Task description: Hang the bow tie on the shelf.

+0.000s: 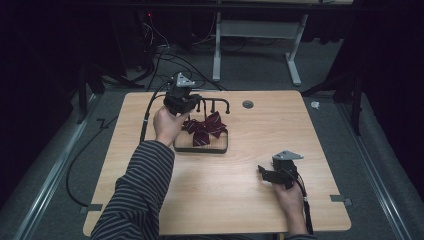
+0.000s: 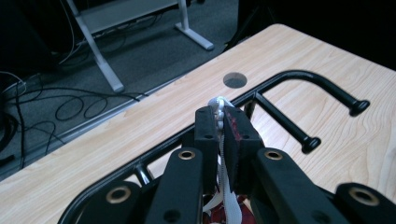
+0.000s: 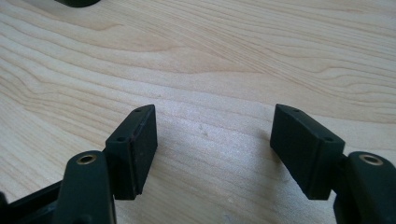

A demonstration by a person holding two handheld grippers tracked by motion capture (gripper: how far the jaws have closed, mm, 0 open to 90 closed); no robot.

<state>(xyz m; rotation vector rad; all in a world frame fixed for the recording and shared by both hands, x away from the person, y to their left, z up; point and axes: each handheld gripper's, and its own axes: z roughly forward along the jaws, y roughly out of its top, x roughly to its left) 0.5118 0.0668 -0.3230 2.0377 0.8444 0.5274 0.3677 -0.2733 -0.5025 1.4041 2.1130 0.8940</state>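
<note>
A dark red striped bow tie hangs over the wooden base of a black wire rack at the back middle of the table. My left gripper hovers at the rack's top left. In the left gripper view my left gripper is shut on a white strap, which runs down between the pads, close to the rack's bar and hooks. My right gripper rests low over the front right of the table. Its jaws stand wide apart over bare wood, as the right gripper shows.
The wooden table has a round cable hole behind the rack. Beyond the far edge lie floor cables and the white legs of another table. A striped sleeve crosses the table's left front.
</note>
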